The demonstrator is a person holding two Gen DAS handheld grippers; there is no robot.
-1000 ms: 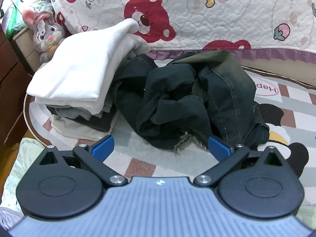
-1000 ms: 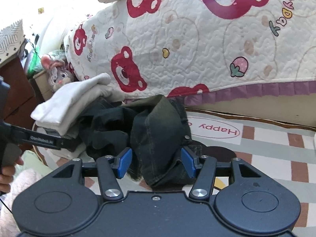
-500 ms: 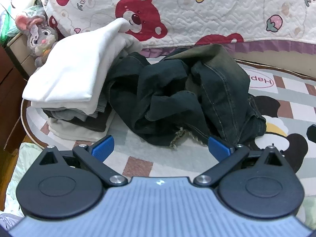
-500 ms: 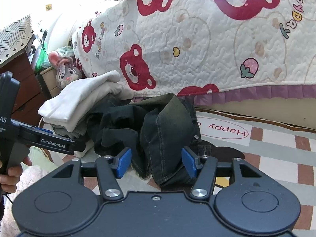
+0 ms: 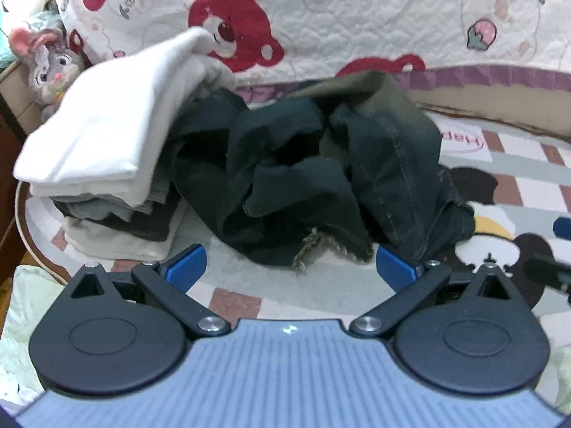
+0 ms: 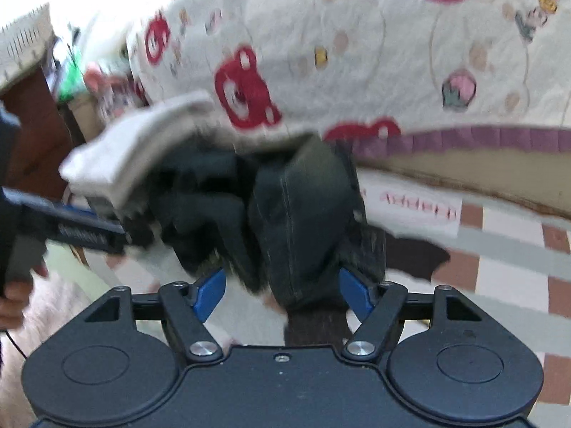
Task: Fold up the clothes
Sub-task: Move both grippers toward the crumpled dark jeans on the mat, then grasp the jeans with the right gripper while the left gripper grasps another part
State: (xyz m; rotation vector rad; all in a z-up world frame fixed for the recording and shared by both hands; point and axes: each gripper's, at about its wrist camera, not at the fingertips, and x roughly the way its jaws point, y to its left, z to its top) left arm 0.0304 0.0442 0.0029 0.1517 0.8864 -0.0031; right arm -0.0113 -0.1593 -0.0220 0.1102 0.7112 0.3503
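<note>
You see dark blue-black jeans (image 5: 314,182) with frayed hems, white folded clothes (image 5: 103,142), a cream quilt (image 5: 374,18) printed with red bears, a brown-and-grey checked mat (image 5: 517,164), blue claw pads (image 5: 185,267).

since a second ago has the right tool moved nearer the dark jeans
Yes. In the right wrist view the dark jeans now loom larger, reaching between the opening right tool, while the bear quilt has slid upward.
</note>
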